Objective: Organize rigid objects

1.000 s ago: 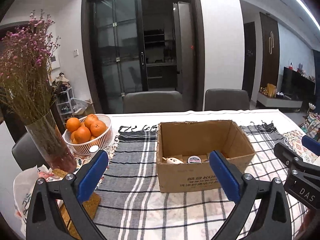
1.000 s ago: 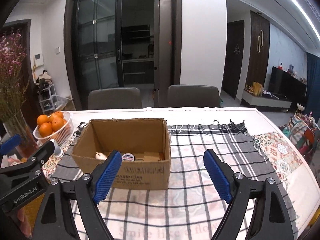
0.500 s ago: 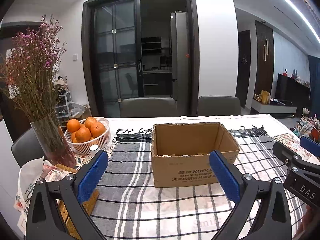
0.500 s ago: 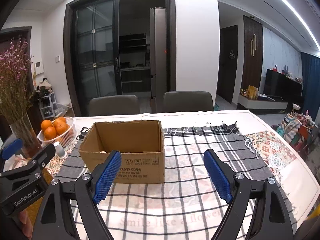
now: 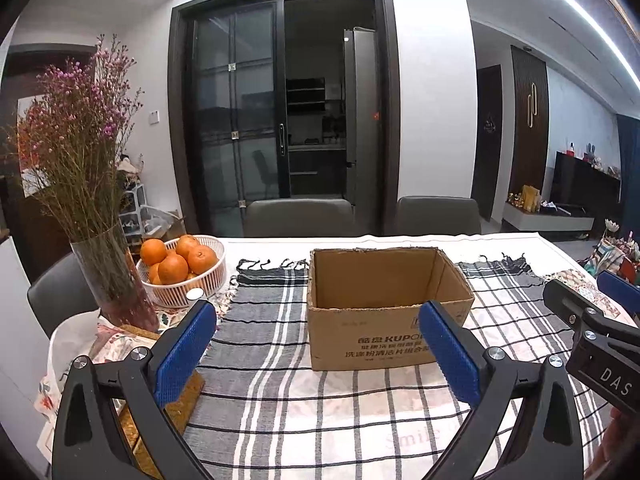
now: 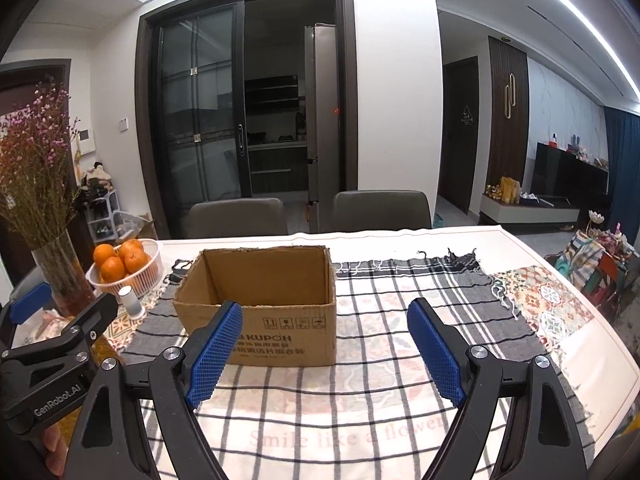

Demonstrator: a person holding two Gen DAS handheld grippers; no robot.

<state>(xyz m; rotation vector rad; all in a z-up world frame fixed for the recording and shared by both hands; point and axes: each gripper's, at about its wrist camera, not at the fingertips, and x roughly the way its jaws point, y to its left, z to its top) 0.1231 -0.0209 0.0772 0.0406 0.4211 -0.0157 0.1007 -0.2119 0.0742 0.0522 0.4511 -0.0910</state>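
Left-wrist view takes in the table [image 5: 532, 240], covered by a checked cloth [image 5: 264, 320], with an open cardboard box [image 5: 384, 340] standing on the cloth near the middle. From this low angle only the box's inner walls show; its floor is hidden, so I cannot tell what, if anything, lies inside. No loose rigid items show anywhere on the cloth around the box in either view, which suggests the sorting is finished or close to it, though that is a judgement from how things lie, not something the views prove.

To the box's left, off the cloth, stand a vase [image 5: 112, 276] of dried flowers and a white basket [image 5: 184, 296] of oranges [image 5: 173, 269]. In the right-wrist view a small white bottle [image 6: 132, 300] stands just in front of the basket; it may be the one piece left to put away, or simply part of the table's furnishing.

Both tools are free of load. The left gripper [image 5: 316, 354] has its blue pads spread wide with nothing between them, and the right gripper [image 6: 320, 350] stands the same, released and empty. Both sit on the near side of the box, apart from it, pointing gently down toward the cloth.
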